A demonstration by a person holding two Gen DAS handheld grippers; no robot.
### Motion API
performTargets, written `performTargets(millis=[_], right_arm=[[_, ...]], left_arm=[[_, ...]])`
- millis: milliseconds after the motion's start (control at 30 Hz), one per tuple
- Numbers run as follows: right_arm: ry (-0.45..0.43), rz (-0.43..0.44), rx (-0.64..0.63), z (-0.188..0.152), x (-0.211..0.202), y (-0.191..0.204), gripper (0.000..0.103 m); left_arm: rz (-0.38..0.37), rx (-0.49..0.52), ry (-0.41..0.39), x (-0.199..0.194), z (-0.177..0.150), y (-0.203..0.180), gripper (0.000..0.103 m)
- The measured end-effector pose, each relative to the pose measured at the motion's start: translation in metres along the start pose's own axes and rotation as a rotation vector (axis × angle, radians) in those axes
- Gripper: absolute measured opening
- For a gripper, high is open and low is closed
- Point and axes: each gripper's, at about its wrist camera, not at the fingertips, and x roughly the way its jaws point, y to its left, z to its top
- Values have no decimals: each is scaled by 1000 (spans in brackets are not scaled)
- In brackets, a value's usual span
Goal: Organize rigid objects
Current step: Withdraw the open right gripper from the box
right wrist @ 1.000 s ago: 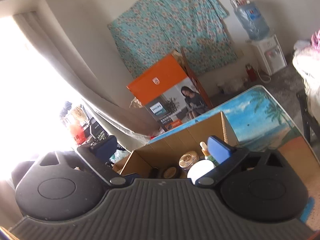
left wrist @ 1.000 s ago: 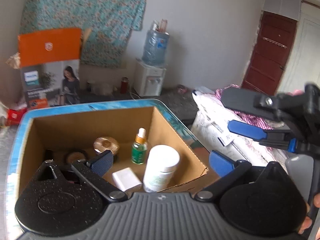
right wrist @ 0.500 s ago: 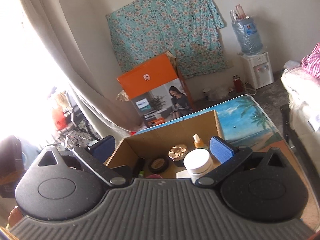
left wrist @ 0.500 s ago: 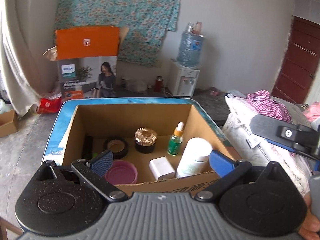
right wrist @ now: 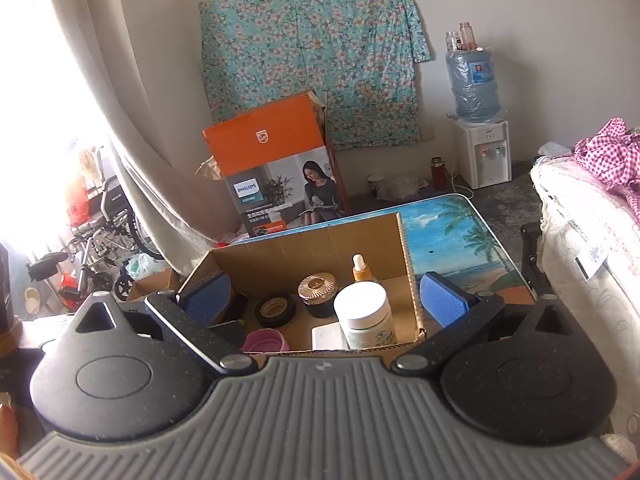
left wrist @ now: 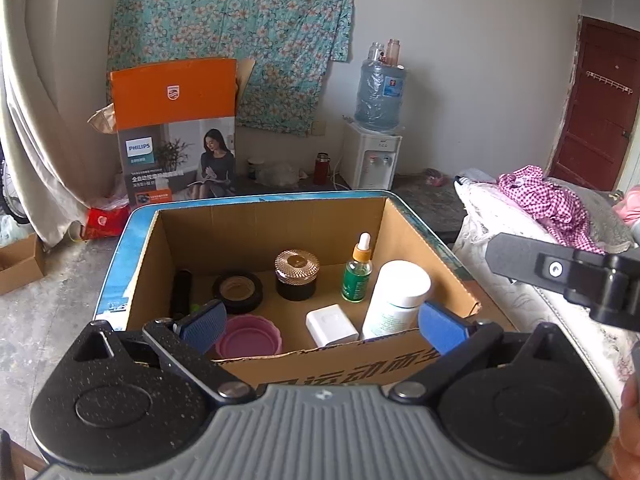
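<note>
Holding my left gripper (left wrist: 320, 326) wide and empty over the cardboard box (left wrist: 360, 364) near wall, white bottle (left wrist: 396, 300) inside by its right pad; right gripper (right wrist: 322, 294) likewise wide, white bottle (right wrist: 366, 316) between pads.

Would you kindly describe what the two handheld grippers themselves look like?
Both match: the left gripper and right gripper each have a ribbed grey body, two round speckled black hubs, black arms with silver pivot screws, and blue-padded fingers. No cables or sleeves show.
</note>
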Motion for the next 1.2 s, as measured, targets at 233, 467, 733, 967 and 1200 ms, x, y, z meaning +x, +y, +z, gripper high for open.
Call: performTargets(millis=[233,467,733,967,1200], right_arm=[[20,-51,-27,-5,4,2,102],[21,-46,-29,-6,9,3,102],[41,-89,-66,-9,17,7,102],[57,-178,-122,-20,17,8,102],[167,-172,-132,-35,41,12,102]], left_arm=[[-4,-33,27,3,-5,7,103],[-14,-70,58,7,-7,17,103],[0,-76,62,7,-12,20,103],[96,-81,75,5,-20,24,103],[149,-104,92,8,-20,30,103]])
